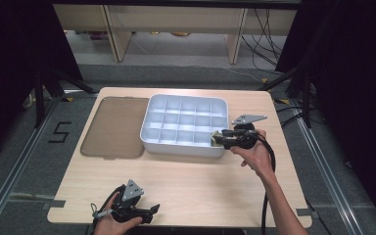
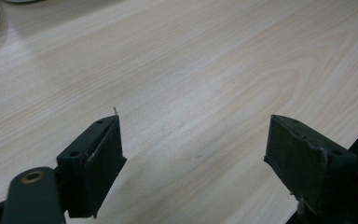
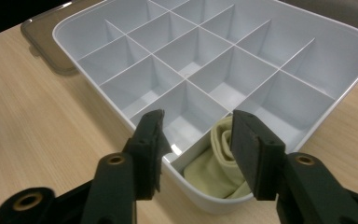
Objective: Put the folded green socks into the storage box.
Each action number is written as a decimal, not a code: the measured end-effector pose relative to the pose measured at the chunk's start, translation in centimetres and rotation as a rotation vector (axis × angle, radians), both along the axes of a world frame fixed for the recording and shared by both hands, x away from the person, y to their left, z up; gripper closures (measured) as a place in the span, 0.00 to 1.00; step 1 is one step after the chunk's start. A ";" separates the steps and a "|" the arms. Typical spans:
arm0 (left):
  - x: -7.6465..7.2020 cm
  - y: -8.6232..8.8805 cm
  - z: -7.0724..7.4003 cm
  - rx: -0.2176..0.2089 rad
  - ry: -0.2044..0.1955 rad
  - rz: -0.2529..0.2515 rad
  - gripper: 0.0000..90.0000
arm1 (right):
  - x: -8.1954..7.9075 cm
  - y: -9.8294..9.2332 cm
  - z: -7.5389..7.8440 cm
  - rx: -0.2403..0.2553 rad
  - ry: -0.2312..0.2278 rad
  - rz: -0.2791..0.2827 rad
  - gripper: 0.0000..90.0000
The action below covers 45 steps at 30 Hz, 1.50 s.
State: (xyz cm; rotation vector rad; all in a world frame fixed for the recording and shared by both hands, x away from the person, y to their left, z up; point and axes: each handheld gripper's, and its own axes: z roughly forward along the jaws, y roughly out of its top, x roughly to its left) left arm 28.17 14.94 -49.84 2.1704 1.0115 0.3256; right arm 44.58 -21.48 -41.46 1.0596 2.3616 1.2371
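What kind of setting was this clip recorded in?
Probably a lab or studio recording bay, not a home: a bare wooden table with black curtains on both sides, a taped "5" on the grey floor, and loose cables behind a second bench.

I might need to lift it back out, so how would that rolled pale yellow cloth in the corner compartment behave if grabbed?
The rolled cloth looks soft and floppy; its folds sag against the divided tray walls, so it would probably unroll when lifted. It seems light and unlikely to slip from the right gripper.
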 end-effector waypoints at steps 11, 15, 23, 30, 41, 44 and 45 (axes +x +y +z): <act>0.1 0.2 0.2 0.010 -0.008 -0.006 0.20 | -1.1 -0.4 -0.1 0.002 0.000 -0.040 0.39; 0.1 0.2 0.2 0.003 -0.005 -0.003 0.20 | -1.9 -0.3 -0.3 0.028 0.011 -0.049 0.36; 0.1 0.4 0.2 0.007 -0.010 -0.003 0.20 | -3.2 -0.3 -0.8 0.030 0.003 -0.039 0.32; 0.1 0.3 0.1 -0.005 -0.011 0.006 0.20 | -4.5 0.2 -1.1 0.049 0.037 -0.008 0.31; 0.1 0.4 0.2 0.007 -0.011 -0.003 0.20 | -6.1 0.4 -1.8 0.050 0.042 0.001 0.27; 0.1 0.2 0.1 -0.018 -0.007 0.017 0.20 | -6.7 0.3 -2.4 0.065 0.059 0.004 0.27; 0.1 0.2 0.1 -0.018 -0.006 0.017 0.20 | -6.7 0.1 -2.6 0.054 0.039 0.015 0.27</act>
